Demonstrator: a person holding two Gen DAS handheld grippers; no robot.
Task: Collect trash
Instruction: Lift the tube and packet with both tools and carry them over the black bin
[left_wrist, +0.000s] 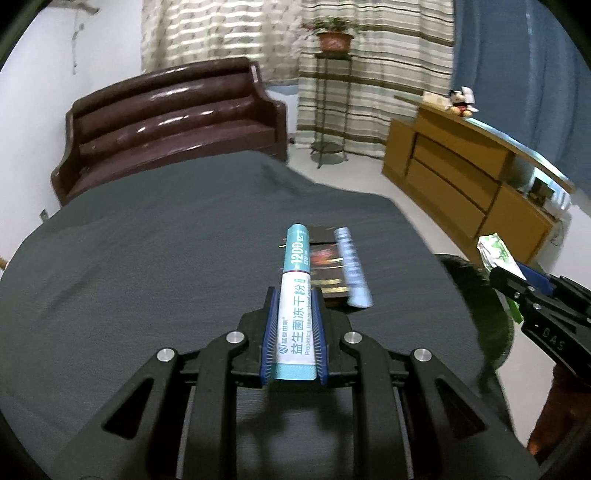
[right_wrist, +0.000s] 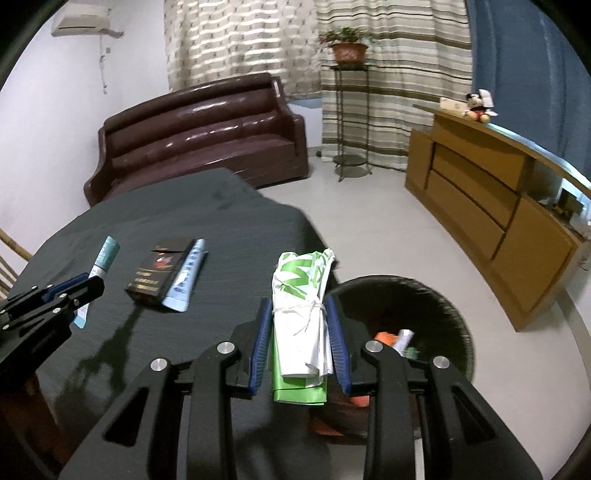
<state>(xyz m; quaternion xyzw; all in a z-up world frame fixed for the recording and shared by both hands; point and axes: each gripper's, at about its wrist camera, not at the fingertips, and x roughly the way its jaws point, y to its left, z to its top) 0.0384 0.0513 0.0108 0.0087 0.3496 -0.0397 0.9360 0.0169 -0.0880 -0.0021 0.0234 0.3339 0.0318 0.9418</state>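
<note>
My left gripper (left_wrist: 293, 325) clamps a probiotic sachet (left_wrist: 295, 291); right gripper (right_wrist: 300, 332) clamps a tied bag (right_wrist: 301, 295). Dark box (right_wrist: 157, 271) and blue sachet (right_wrist: 184, 277) lie touching on the table; bin (right_wrist: 439, 295) stands beside it.

A dark brown leather sofa (right_wrist: 199, 136) stands against the white wall, before striped curtains (right_wrist: 258, 40). A potted plant (right_wrist: 347, 46) tops a metal stand; a wooden sideboard (right_wrist: 491, 206) lines the pale floor.
</note>
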